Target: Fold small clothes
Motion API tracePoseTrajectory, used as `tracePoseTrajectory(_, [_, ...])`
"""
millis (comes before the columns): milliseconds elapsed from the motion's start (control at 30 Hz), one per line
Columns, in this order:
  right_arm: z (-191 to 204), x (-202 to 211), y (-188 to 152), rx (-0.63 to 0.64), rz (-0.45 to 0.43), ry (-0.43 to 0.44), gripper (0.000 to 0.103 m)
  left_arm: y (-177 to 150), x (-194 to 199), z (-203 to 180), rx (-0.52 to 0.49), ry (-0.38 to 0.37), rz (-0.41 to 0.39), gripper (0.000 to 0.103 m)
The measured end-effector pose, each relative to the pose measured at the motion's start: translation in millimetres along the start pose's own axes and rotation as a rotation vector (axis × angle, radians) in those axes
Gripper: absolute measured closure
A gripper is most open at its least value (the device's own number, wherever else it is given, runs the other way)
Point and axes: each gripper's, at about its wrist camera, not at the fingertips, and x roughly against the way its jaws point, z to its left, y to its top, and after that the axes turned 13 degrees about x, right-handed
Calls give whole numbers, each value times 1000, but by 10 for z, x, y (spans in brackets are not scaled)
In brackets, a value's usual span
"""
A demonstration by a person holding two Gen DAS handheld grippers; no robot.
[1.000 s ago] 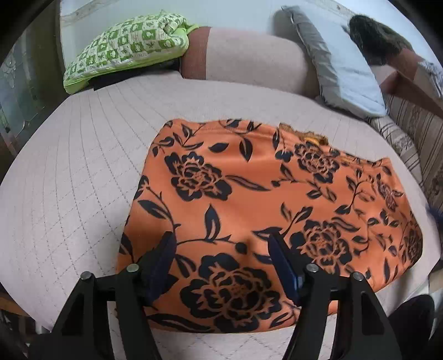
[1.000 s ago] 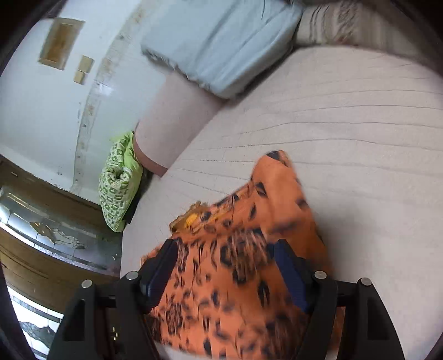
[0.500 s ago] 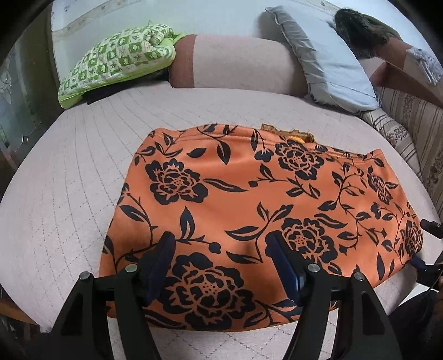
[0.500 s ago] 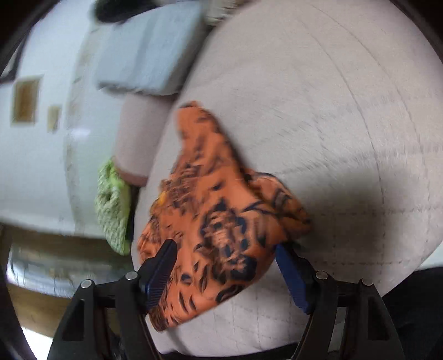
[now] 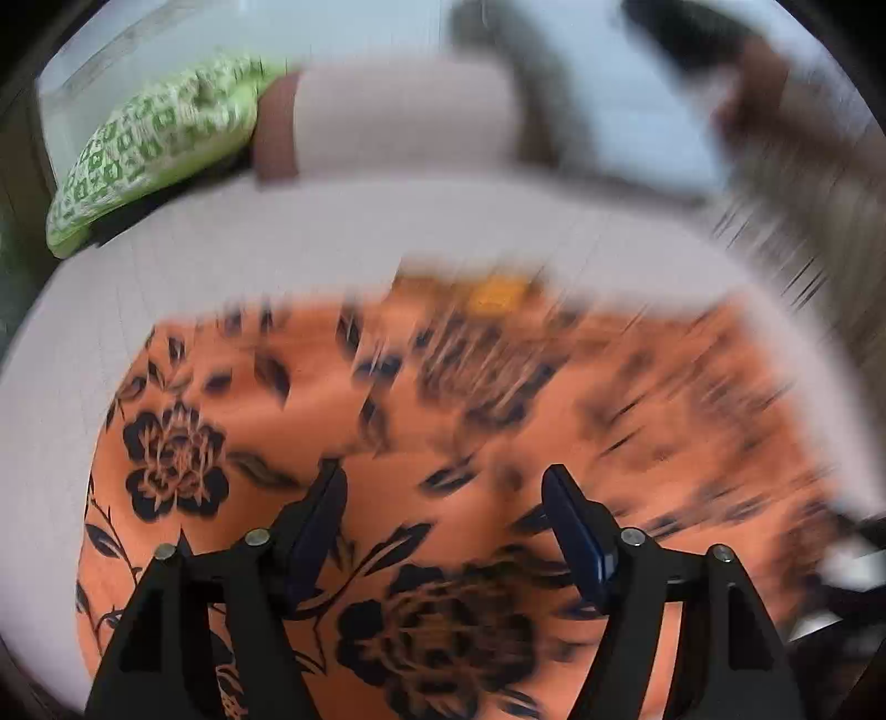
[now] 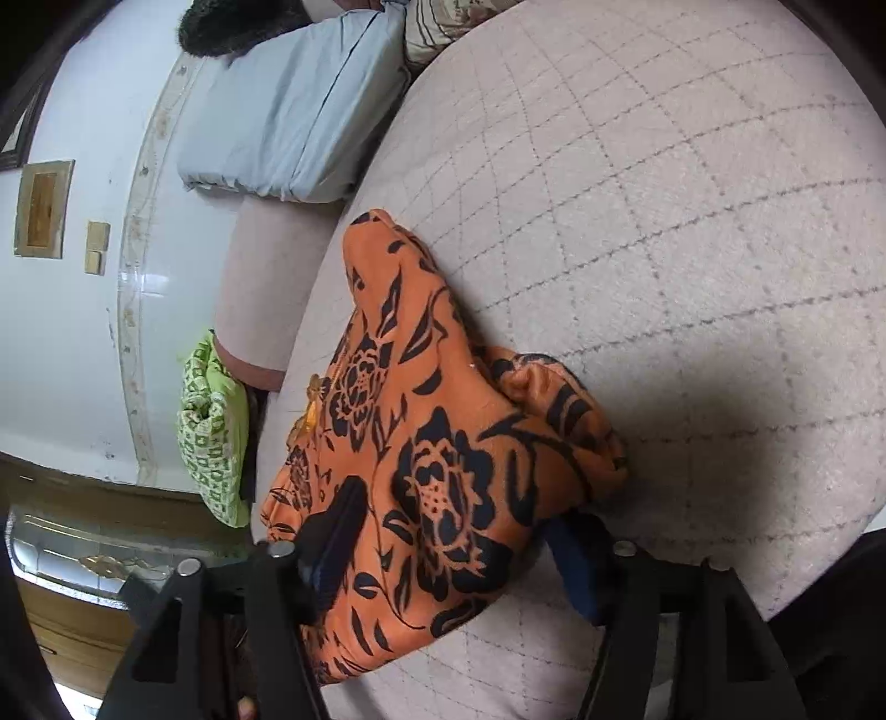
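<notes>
An orange garment with black flowers lies spread on the quilted pink bed; this left wrist view is blurred by motion. My left gripper hovers low over the garment's near half, and its jaws are opening with no cloth pinched. In the right wrist view the garment's end is bunched into a thick fold. My right gripper straddles that fold and its jaws are closing. One finger lies against the cloth. The other finger is partly hidden under its edge.
A green checked pillow and a pink bolster lie at the head of the bed by the white wall. A grey pillow, a striped cushion and something dark and furry sit beyond. Bare quilt lies beside the garment.
My left gripper has swept in closer over the garment and its view has blurred. My right gripper has come down to the bed, and the garment's end now sits bunched between its fingers.
</notes>
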Motion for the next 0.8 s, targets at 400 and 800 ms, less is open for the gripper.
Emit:
tracePoseTrajectory(400, [115, -87, 36, 65, 28, -83, 35, -127, -120, 112, -36, 2, -8, 18])
tracePoseTrajectory(800, [2080, -24, -156, 687, -60, -199, 93, -5, 551, 1179, 246, -179, -100, 24])
